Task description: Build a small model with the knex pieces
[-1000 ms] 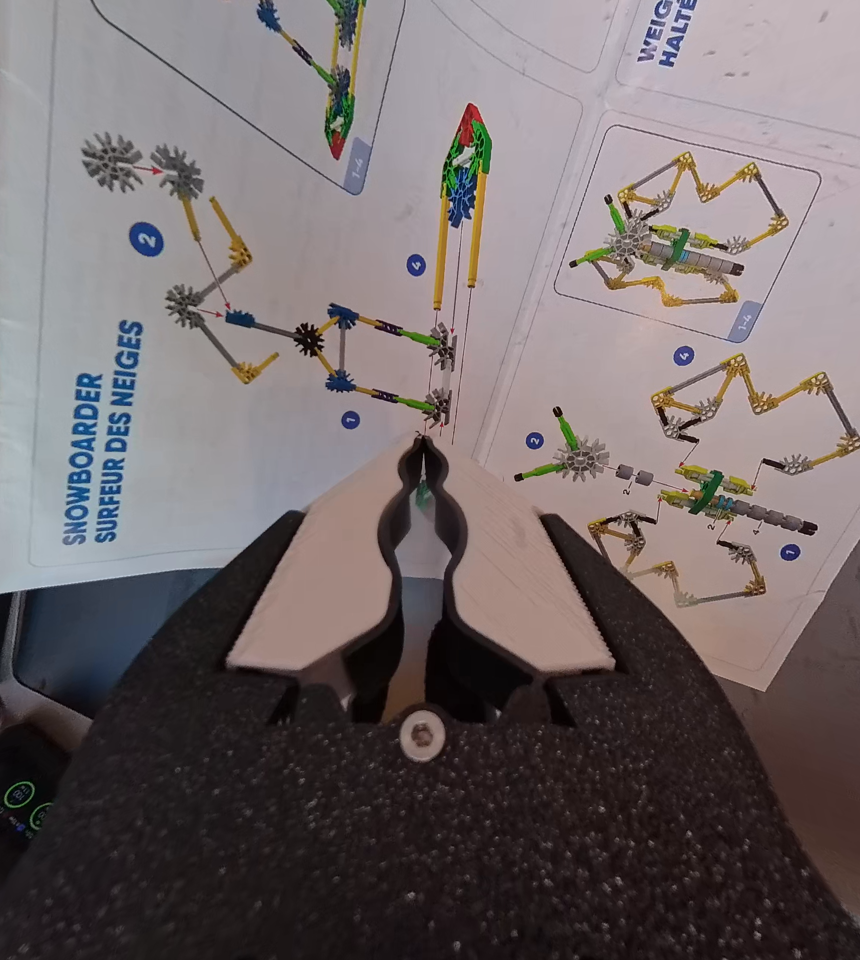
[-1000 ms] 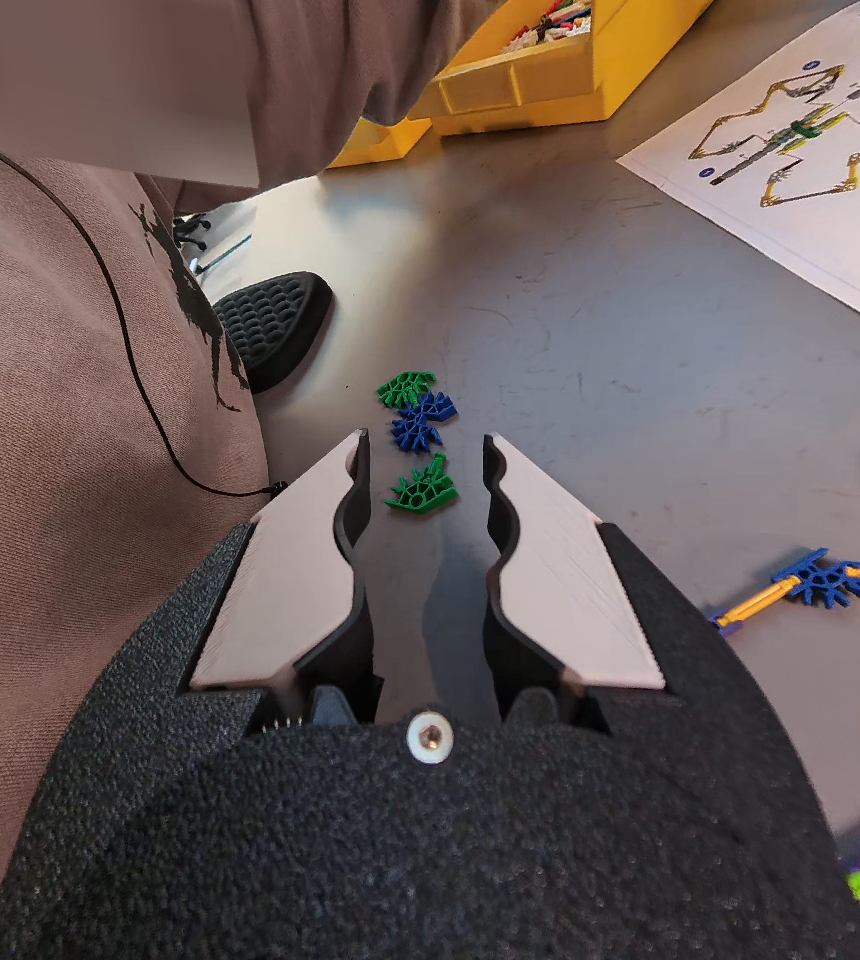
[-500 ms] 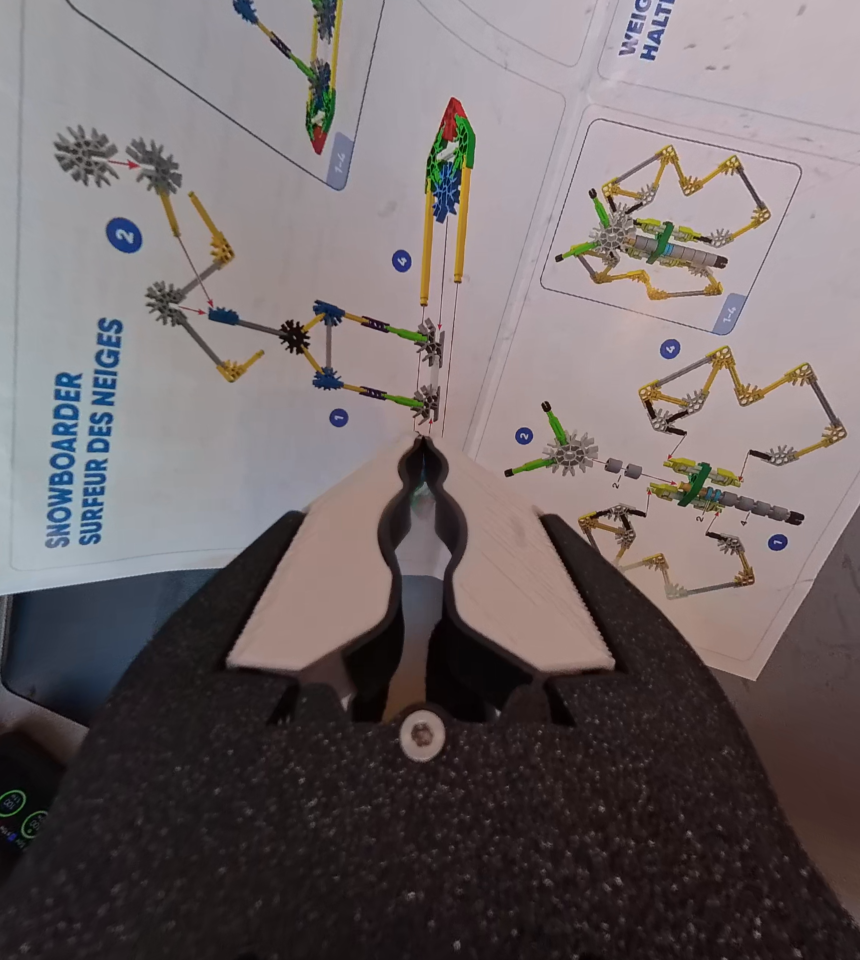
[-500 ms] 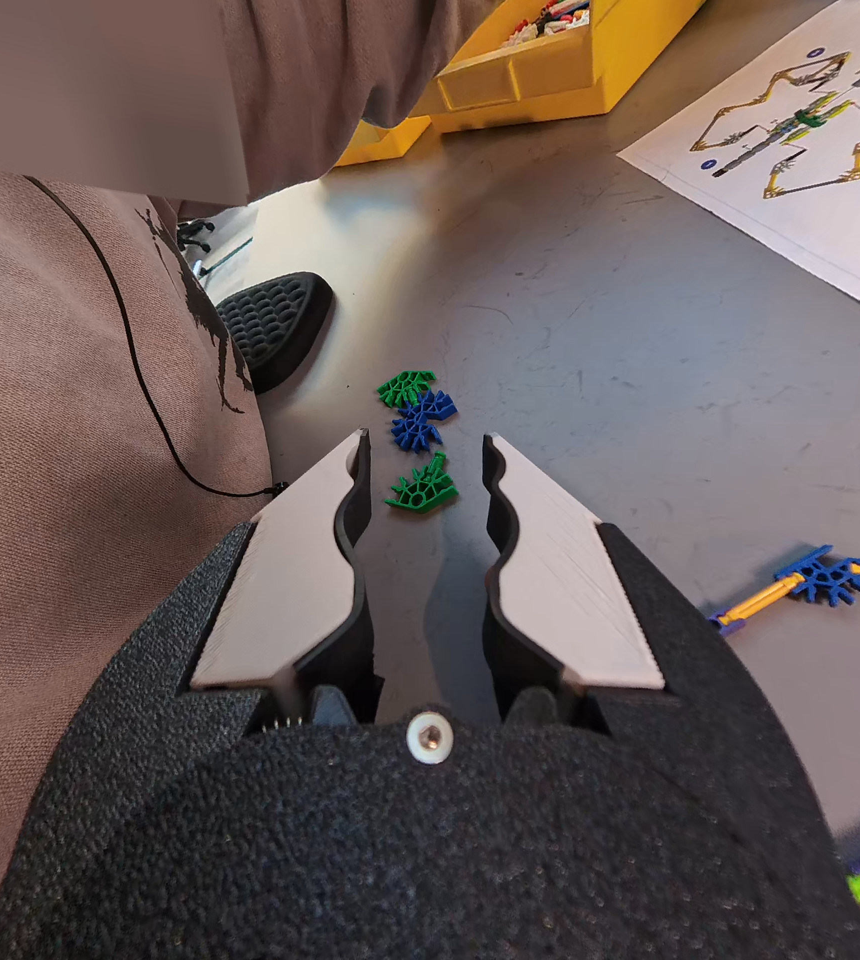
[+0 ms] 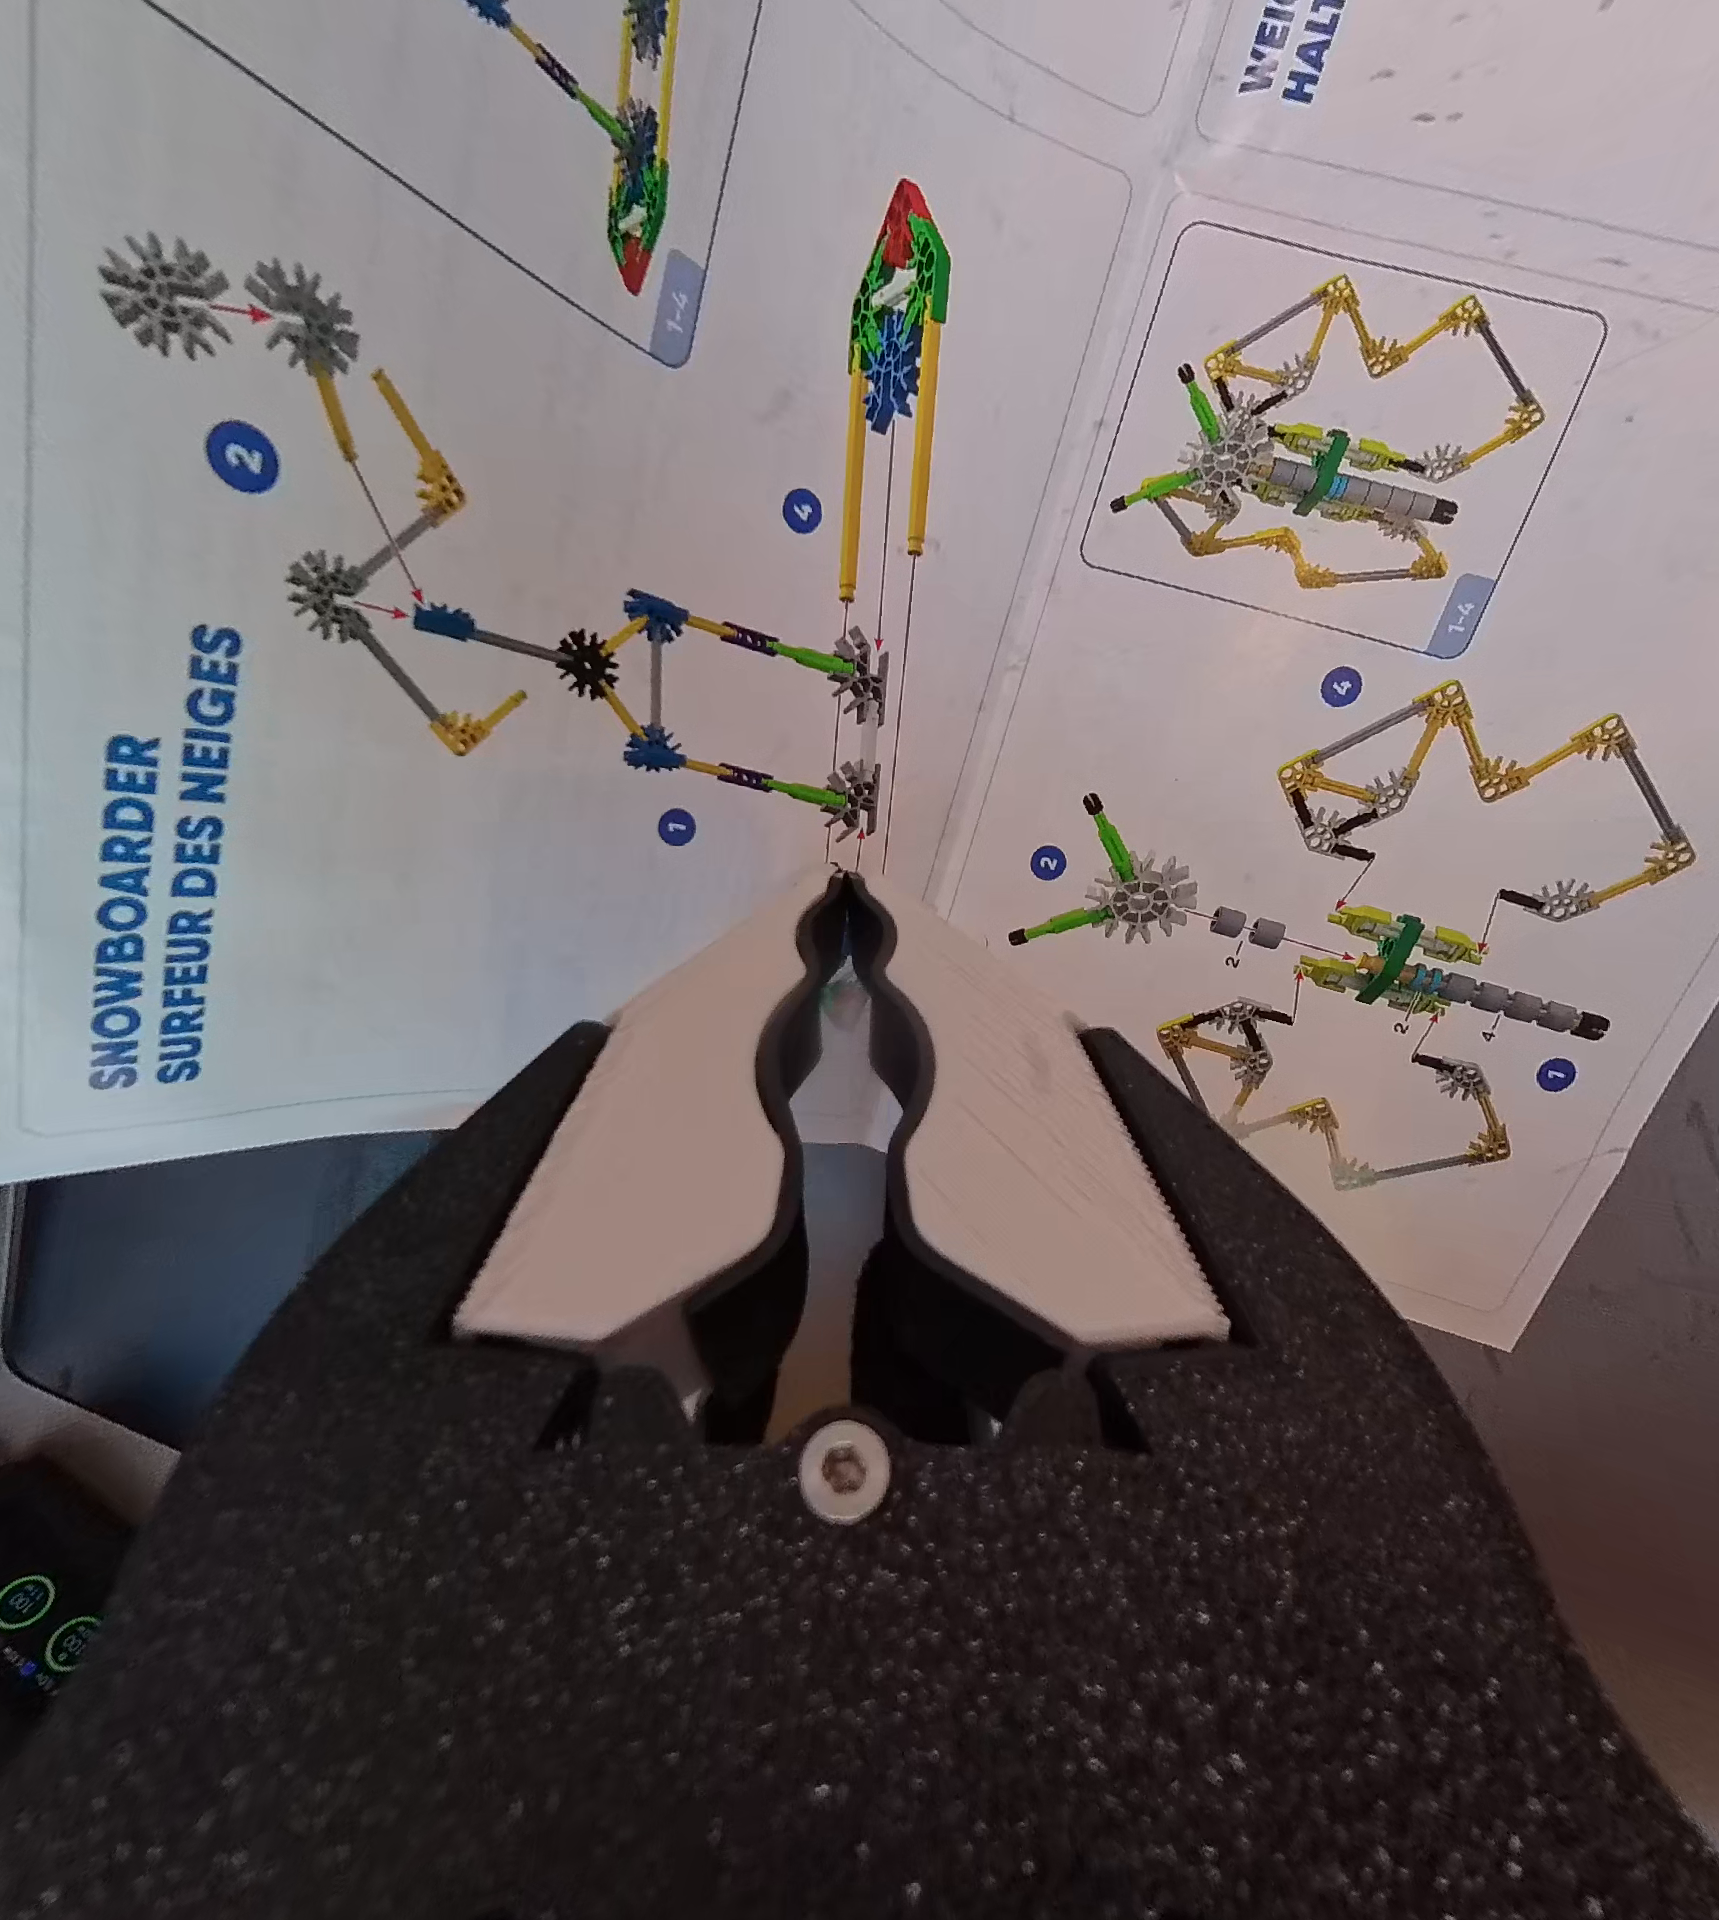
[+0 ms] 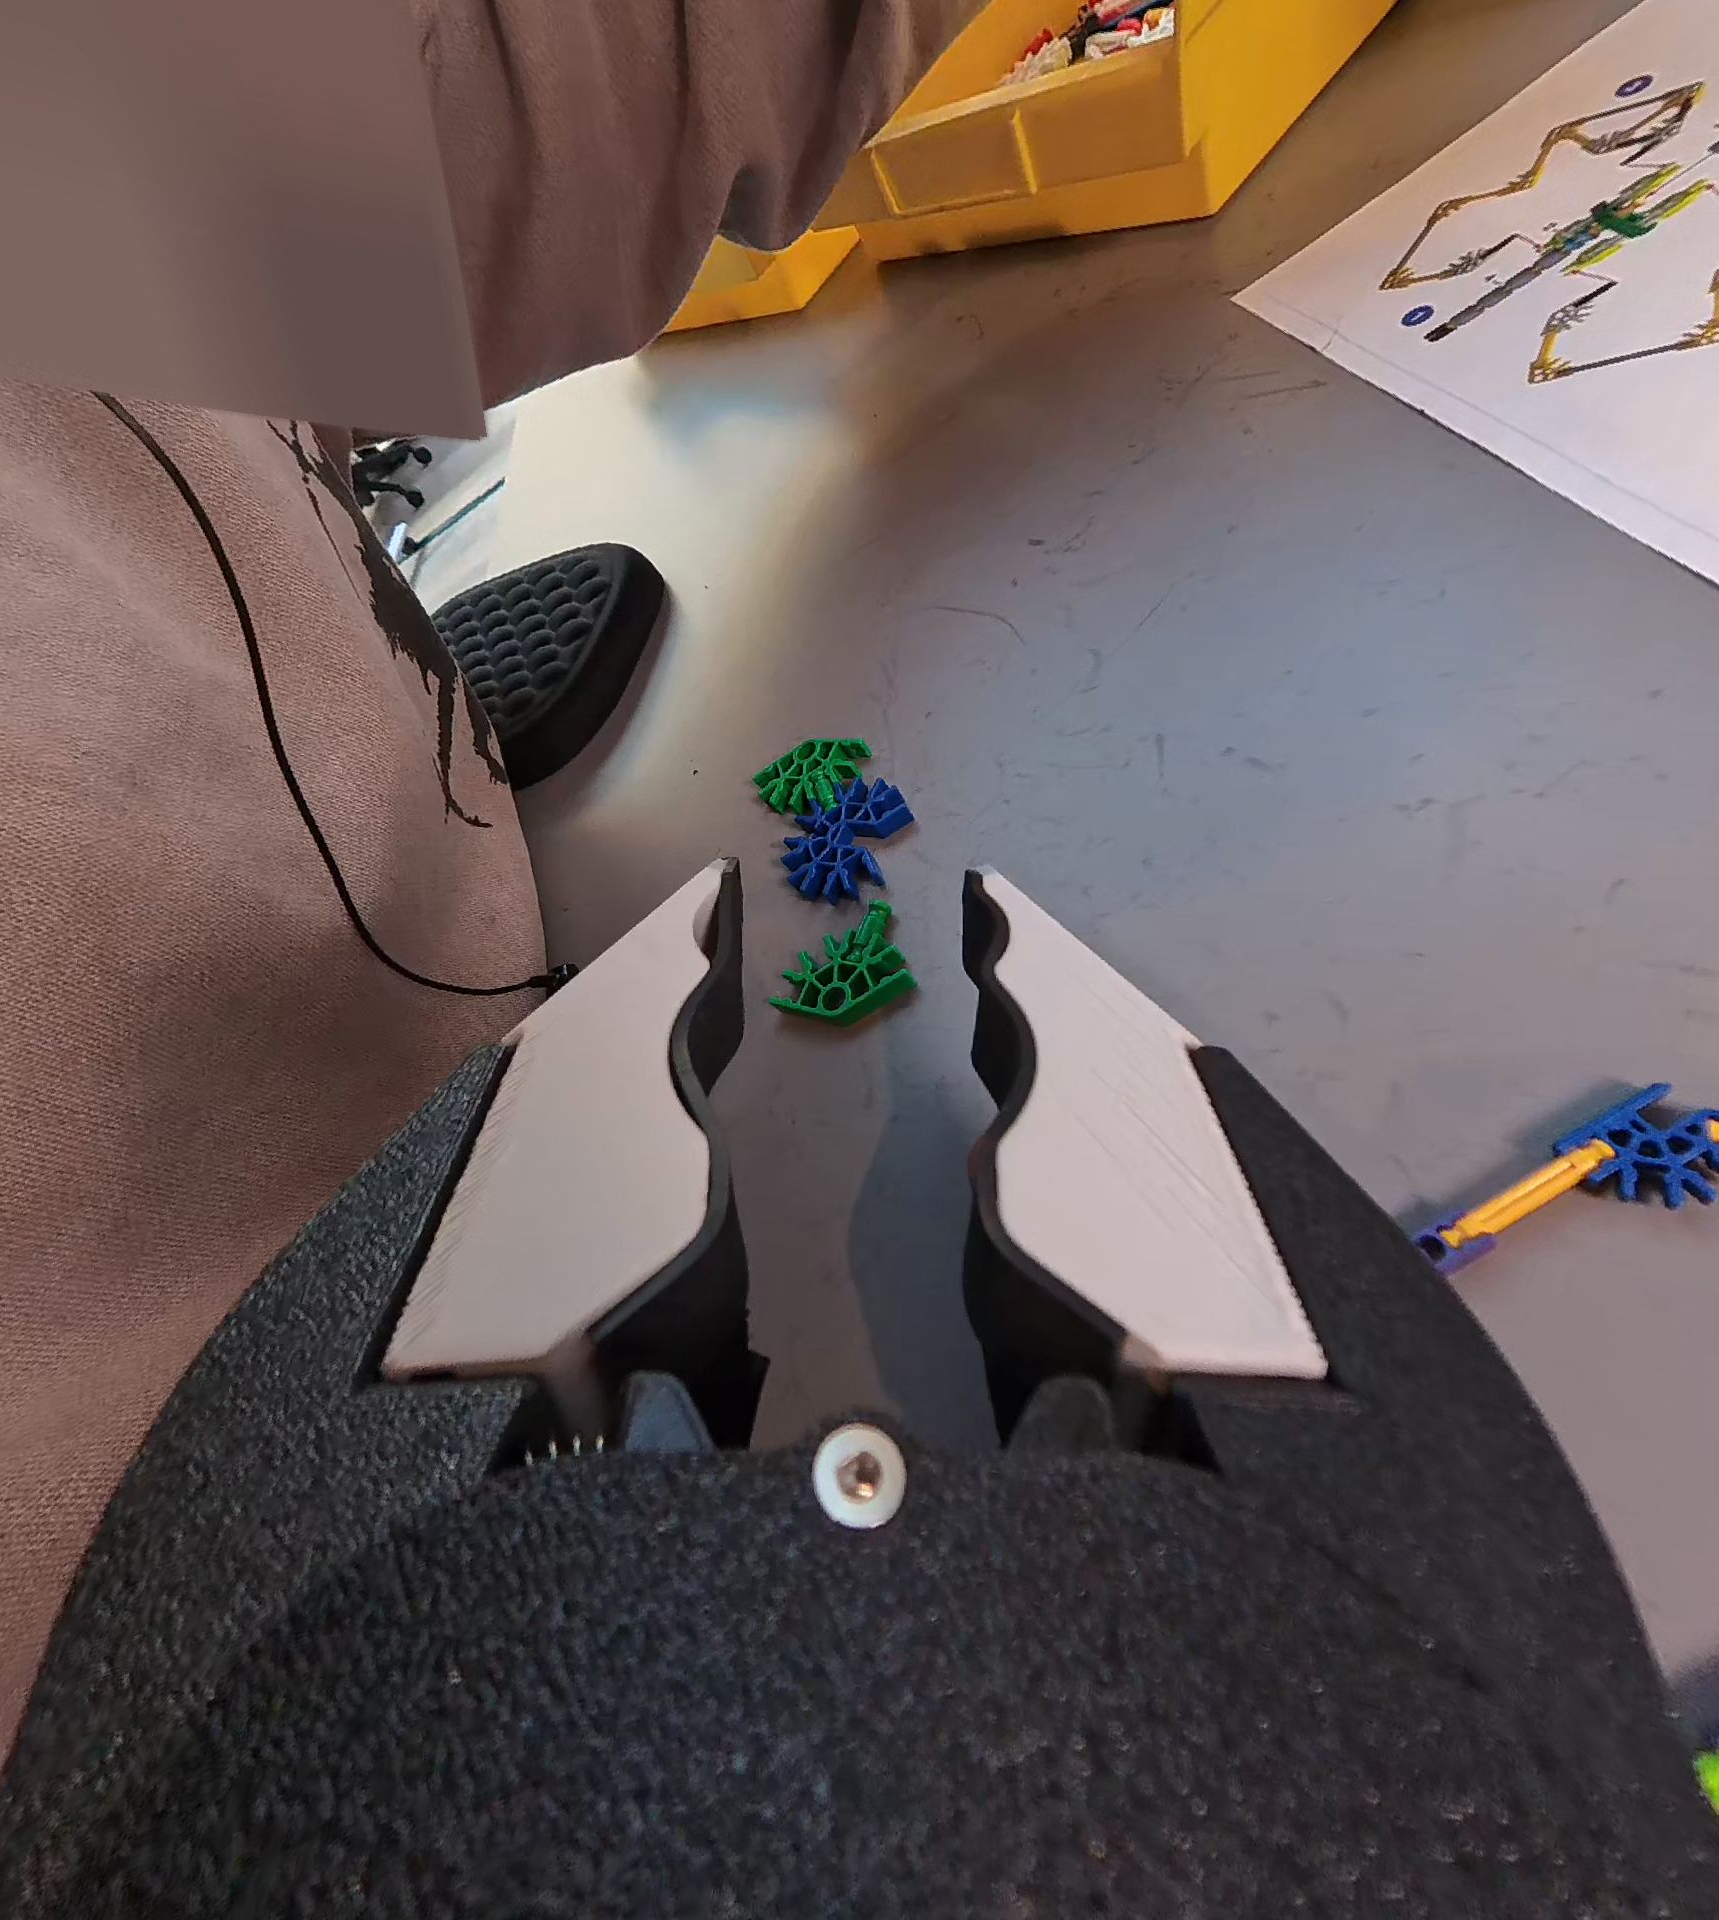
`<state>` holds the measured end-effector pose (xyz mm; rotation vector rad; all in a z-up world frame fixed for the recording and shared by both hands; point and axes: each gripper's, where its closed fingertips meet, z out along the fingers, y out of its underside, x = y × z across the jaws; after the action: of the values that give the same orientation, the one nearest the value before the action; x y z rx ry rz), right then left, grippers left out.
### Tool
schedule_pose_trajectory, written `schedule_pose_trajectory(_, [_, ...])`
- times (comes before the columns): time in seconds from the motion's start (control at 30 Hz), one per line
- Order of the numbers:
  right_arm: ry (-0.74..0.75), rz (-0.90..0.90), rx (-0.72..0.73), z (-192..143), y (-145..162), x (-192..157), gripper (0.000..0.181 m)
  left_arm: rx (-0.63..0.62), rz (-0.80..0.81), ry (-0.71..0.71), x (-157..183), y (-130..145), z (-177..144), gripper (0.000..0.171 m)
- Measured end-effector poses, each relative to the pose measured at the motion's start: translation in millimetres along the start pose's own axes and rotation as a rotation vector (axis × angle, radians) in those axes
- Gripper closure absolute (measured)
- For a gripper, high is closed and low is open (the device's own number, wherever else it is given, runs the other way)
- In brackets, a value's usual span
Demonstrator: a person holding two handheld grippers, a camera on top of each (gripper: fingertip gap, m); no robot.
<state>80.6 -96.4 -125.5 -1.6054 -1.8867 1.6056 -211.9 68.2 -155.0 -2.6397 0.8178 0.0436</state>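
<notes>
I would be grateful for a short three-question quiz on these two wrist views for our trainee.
1. True or false: the right gripper is open.
2. Which piece lies nearest between the right gripper's fingertips? A) the green connector B) the blue connector C) the yellow bin
3. Fill in: the left gripper is shut above a printed ____ sheet.

Key: 1 true; 2 A; 3 instruction.

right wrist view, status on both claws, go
Right claw open, green connector on the table between its fingers. Left claw shut over instruction sheet; small green bit inside, unclear.
</notes>
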Motion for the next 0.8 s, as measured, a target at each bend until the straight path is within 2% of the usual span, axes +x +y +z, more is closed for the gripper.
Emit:
schedule_pose_trajectory(0.6, [-0.009,-0.016,-0.004,1,1,-3,0.140,-0.031,0.017,-0.003,2,3,-3,0.171])
schedule_pose_trajectory(0.7, [-0.002,-0.022,-0.008,1,1,-3,0.140,0.001,0.023,-0.045,1,-4,-14,0.171])
schedule_pose_trajectory(0.8, [0.019,-0.035,-0.019,2,2,-2,0.140,0.116,0.042,-0.104,14,-25,-45,0.171])
